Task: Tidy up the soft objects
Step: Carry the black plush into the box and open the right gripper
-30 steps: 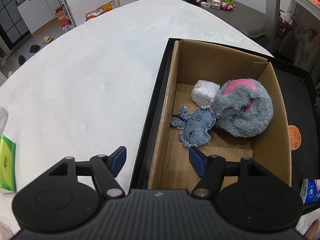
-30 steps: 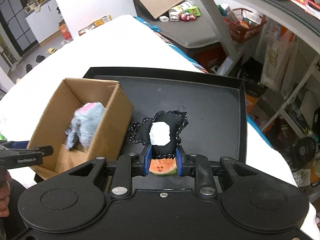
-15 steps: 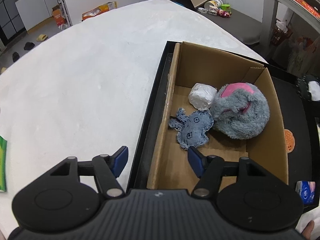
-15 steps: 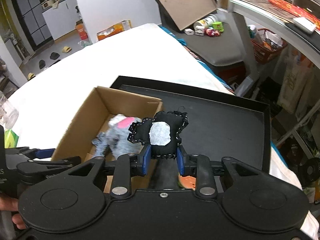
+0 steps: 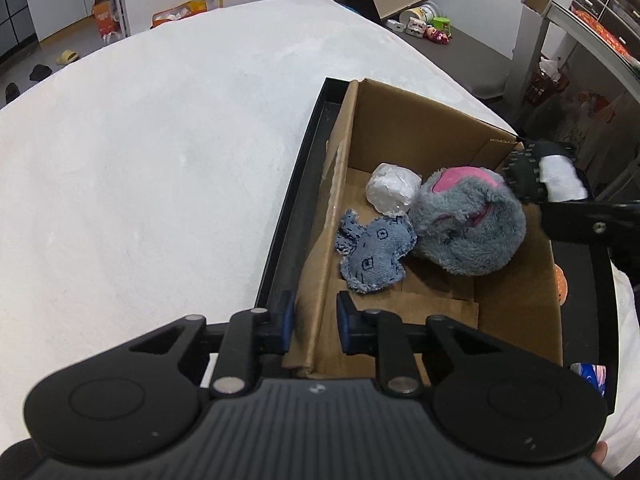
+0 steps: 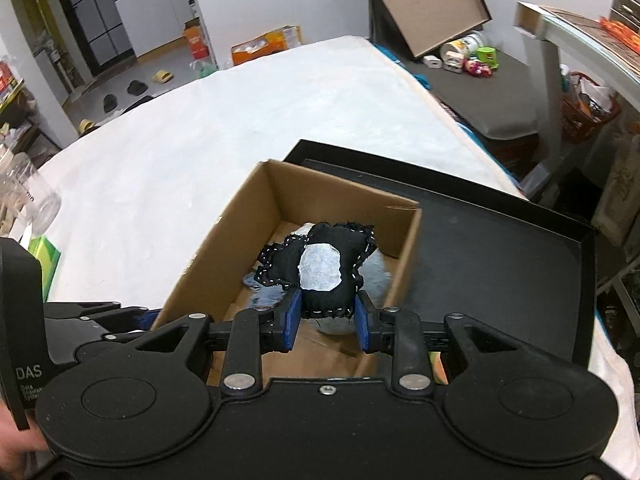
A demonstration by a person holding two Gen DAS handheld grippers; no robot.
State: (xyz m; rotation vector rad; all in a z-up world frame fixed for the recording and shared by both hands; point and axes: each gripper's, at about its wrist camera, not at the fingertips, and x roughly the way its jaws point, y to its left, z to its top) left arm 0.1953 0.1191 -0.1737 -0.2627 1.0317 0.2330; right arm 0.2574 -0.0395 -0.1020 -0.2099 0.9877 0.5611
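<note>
A white cloth covers the bench (image 6: pixel 224 128). At its left edge lie a green packet (image 6: pixel 47 258) and a clear plastic jar (image 6: pixel 24 200). On the floor beyond sit yellow slippers (image 6: pixel 163 76), dark shoes (image 6: pixel 137 88) and an orange carton (image 6: pixel 267 40). A brown board (image 6: pixel 424 0) leans against the wall above a grey platform (image 6: pixel 492 92) scattered with small toys (image 6: pixel 476 65). An orange basket (image 6: pixel 588 108) stands under a metal shelf (image 6: pixel 580 36).

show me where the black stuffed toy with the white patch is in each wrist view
Left wrist view: the black toy sits at the far right edge, above the box's right wall, held by the right gripper.
Right wrist view: the black toy is at picture centre, clamped between the right gripper fingers, over the box.
Shared landmark: the cardboard box, with the grey plush inside.
</note>
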